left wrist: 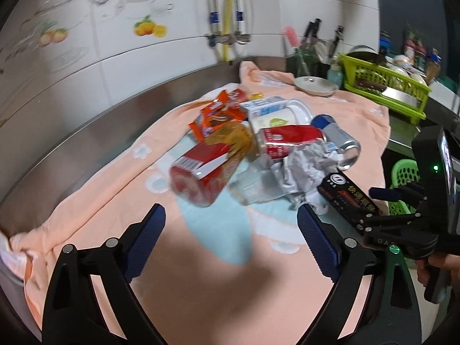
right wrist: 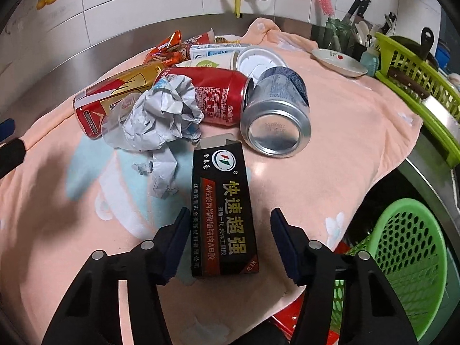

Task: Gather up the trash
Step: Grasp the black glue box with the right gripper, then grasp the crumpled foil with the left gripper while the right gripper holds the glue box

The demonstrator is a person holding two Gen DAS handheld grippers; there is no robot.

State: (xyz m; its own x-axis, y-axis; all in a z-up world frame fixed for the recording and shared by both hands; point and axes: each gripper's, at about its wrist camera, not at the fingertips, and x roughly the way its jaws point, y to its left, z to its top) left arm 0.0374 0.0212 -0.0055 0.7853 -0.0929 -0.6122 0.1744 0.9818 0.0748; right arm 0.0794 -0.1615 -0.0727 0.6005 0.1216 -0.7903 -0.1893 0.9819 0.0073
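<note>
A pile of trash lies on a peach towel (left wrist: pixel 201 258): a red and gold box (left wrist: pixel 207 164), a red can (left wrist: pixel 290 141), a silver-blue can (right wrist: pixel 276 115), crumpled paper (right wrist: pixel 161 118), orange snack wrappers (left wrist: pixel 218 115), a white cup and lid, and a black glue box (right wrist: pixel 222 215). My right gripper (right wrist: pixel 230 241) is open, its fingers on either side of the black box's near end. My left gripper (left wrist: pixel 231 238) is open and empty, just short of the red and gold box. The right gripper also shows in the left wrist view (left wrist: pixel 371 210).
A green mesh bin (right wrist: pixel 408 253) stands below the counter edge at the right. A lime dish rack (right wrist: pixel 419 77), a small plate (right wrist: pixel 339 63) and a utensil jar with knives stand at the back right. Tiled wall and steel counter rim lie behind.
</note>
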